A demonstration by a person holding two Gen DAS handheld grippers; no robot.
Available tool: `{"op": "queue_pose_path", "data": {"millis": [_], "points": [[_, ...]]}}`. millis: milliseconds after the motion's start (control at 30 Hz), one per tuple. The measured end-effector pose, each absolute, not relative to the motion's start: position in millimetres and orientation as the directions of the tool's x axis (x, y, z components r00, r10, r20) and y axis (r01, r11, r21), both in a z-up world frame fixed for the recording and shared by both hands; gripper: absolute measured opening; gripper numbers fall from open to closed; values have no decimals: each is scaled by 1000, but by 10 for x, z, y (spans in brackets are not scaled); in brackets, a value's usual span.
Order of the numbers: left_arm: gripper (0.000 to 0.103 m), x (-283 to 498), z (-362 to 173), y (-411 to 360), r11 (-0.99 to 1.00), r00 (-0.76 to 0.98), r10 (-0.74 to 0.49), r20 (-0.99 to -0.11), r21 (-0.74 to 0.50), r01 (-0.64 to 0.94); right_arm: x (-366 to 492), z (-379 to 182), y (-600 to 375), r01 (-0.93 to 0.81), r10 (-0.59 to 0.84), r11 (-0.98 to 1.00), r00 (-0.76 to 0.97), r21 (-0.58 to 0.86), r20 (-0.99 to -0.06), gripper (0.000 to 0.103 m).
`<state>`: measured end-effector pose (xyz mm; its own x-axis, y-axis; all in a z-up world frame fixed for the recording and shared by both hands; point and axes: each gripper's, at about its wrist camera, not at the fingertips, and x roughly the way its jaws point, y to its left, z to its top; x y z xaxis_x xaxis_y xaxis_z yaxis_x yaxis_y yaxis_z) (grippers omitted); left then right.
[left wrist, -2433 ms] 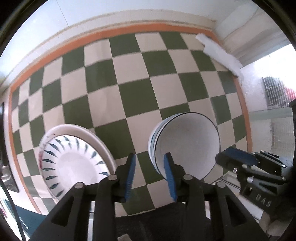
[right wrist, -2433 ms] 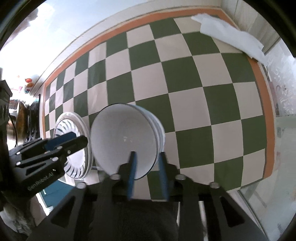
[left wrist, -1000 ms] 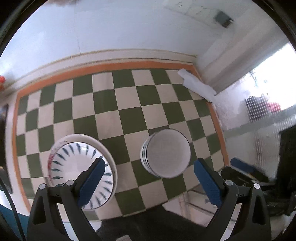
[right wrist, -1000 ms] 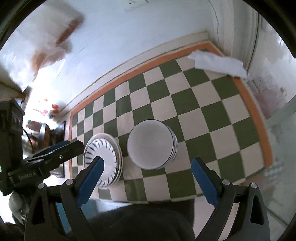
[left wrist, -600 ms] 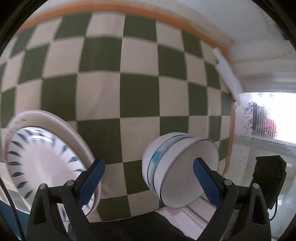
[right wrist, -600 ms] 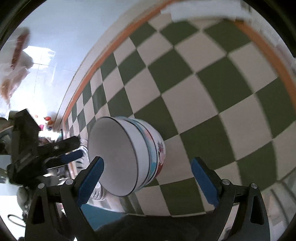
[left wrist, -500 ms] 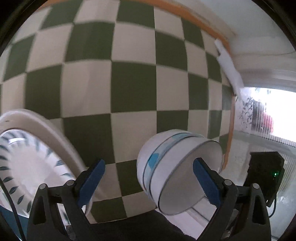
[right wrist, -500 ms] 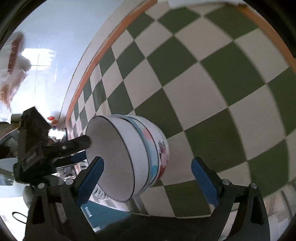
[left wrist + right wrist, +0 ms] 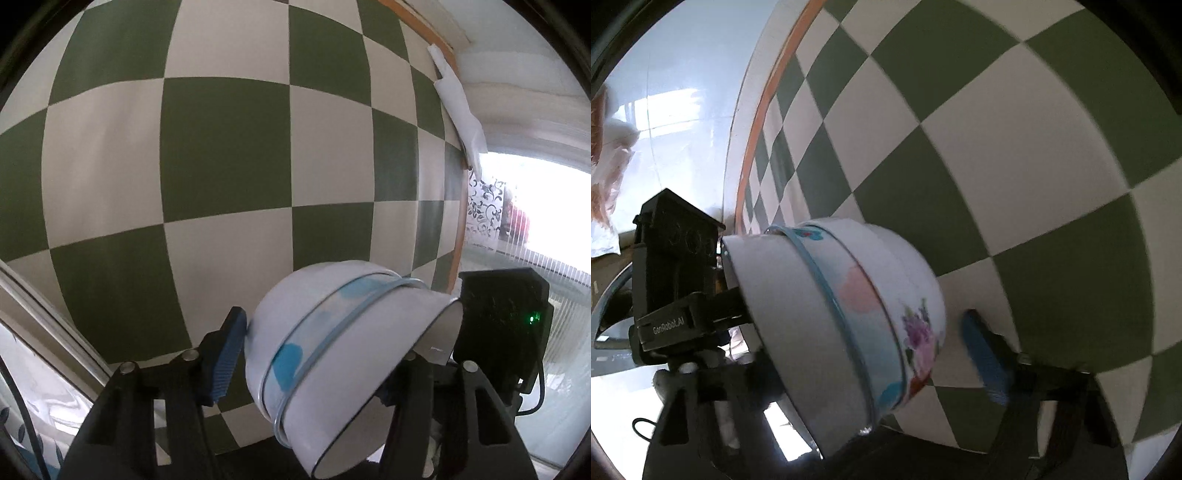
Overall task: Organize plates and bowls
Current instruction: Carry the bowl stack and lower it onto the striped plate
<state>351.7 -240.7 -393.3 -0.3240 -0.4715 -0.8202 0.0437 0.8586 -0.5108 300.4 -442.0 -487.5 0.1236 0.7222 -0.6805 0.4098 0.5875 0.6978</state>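
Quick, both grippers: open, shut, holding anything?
Left gripper: jaws closing around the stack of bowls; one pad at its side.
Right gripper: jaws closing around the same stack; visible pad still apart.

Surface [image 9: 221, 155] under me is a green and cream checkered cloth with an orange border strip [image 9: 417, 22] along its far edge. A stack of nested bowls [image 9: 343, 354] sits on it near the front edge, white with blue bands, floral print on the lowest one. A folded white cloth [image 9: 458, 110] lies at the far right edge. A patterned plate [image 9: 11, 417] barely shows at lower left.
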Motion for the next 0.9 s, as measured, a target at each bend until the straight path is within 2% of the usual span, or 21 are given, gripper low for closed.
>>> {"op": "queue_pose_path", "data": {"millis": [200,900], "points": [[56,3485,-3905,-2406,861,-292,-464,-836,-503,70,3031,-4855,-4355,374,690,623,150,687,-708,61],[56,3434,-3592,-2179,874,-194,-465,-864,-483,58,3275,-4567,-4251,271,696,664,117,697,-709,59]]}}
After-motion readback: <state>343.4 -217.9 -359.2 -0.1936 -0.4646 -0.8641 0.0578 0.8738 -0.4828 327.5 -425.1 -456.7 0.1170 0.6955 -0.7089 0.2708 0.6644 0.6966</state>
